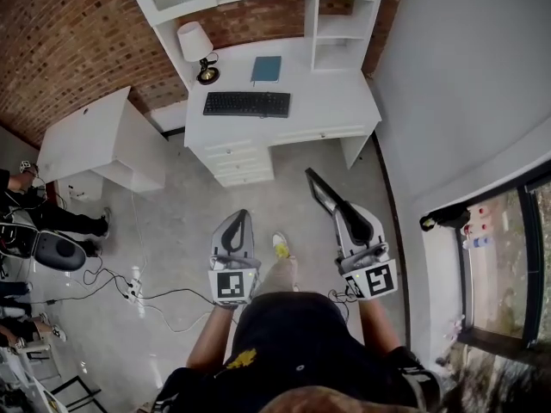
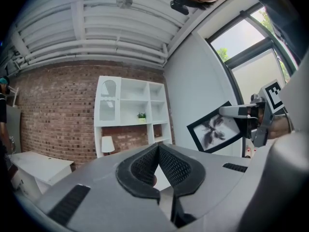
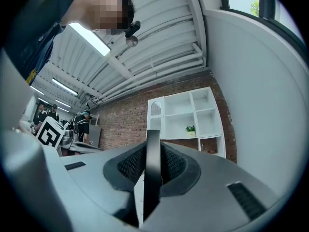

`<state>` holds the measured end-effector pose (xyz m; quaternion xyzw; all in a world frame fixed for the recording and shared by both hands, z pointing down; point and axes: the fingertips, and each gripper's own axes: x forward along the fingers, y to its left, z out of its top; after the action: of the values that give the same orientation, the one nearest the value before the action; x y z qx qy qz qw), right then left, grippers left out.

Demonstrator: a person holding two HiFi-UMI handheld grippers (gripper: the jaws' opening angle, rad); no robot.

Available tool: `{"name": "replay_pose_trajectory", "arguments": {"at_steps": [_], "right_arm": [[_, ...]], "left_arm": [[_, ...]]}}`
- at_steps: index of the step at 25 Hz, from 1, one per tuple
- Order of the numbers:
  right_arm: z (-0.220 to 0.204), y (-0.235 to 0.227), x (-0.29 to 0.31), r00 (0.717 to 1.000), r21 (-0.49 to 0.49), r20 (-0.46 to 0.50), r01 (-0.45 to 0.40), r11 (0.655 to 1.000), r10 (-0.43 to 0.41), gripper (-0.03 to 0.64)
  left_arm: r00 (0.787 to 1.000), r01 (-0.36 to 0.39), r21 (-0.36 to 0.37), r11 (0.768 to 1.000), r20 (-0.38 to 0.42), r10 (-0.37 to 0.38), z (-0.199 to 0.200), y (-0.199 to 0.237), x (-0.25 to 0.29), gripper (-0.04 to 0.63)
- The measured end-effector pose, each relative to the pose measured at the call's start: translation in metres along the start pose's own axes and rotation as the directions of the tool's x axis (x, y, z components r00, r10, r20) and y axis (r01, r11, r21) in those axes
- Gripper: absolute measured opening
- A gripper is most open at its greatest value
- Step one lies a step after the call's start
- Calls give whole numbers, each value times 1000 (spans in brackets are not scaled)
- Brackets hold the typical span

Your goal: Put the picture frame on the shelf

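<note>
Picture frame (image 1: 318, 188) appeared edge-on in the head view, its print visible only in the left gripper view; the right gripper (image 1: 338, 207) clamped it, well short of the shelf (image 1: 344, 24). Left gripper (image 1: 242, 218) was empty, jaw tips together. The shelf's upper compartments were cut off. White desk (image 1: 327, 101), brick wall (image 1: 77, 50) and grey floor (image 1: 172, 231) lay beyond.

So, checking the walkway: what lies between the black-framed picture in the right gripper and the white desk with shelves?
Only bare grey floor, seen in the head view, separates the black-framed picture in the right gripper from the white desk.
</note>
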<state>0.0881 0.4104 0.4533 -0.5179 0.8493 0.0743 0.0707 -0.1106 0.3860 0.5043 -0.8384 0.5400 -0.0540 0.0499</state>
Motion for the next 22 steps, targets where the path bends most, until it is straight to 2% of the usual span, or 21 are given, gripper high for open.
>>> {"name": "replay_pose_trajectory", "arguments": {"at_steps": [4, 8, 14, 18, 22], "right_arm": [[-1, -13, 25, 1000, -10, -3, 4, 1000, -4, 64], [-2, -35, 58, 1000, -31, -5, 7, 1000, -7, 64], [-7, -71, 119, 1000, -28, -9, 23, 999, -23, 64], [-14, -103, 168, 999, -25, -10, 39, 999, -39, 64], [-21, -123, 219, 999, -28, -15, 33, 999, -33, 64]], "left_arm": [[999, 28, -109, 994, -23, -31, -11, 1, 34, 18], [996, 76, -54, 996, 52, -73, 6, -2, 79, 18], [993, 116, -41, 992, 5, -116, 5, 21, 145, 18], [996, 93, -61, 994, 16, -92, 8, 49, 196, 18], [996, 88, -47, 995, 19, -88, 8, 78, 243, 18]]}}
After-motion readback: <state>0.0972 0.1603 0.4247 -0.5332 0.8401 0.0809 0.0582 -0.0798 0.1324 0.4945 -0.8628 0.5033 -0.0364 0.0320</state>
